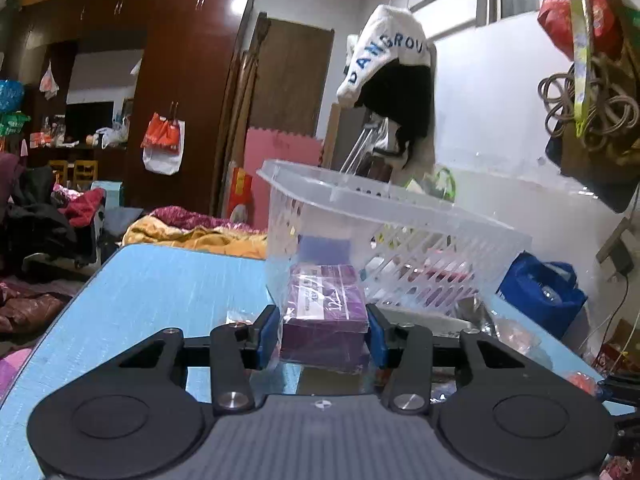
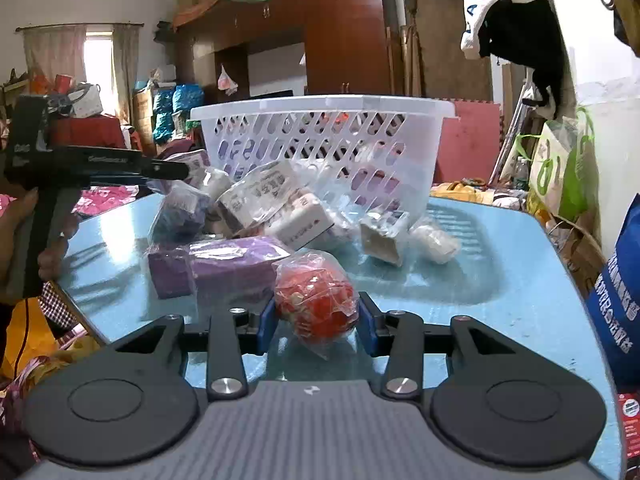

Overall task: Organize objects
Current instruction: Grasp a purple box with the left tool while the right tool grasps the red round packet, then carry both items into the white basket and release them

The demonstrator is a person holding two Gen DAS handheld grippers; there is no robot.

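Purple box point(image 1: 326, 312) clamped in left gripper point(image 1: 324, 330), red packet point(image 2: 316, 300) in right gripper point(image 2: 318, 320); most wrapped packets point(image 2: 276, 204) lie outside basket point(image 2: 320, 140).

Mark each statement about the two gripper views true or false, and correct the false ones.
1. The left gripper is closed on a purple box. True.
2. The right gripper is closed on a white packet. False: it grips a red item wrapped in clear plastic.
3. The basket is made of dark woven wicker. False: it is translucent white plastic with slotted walls.
4. Wrapped packets lie piled on the blue table in front of the basket. True.
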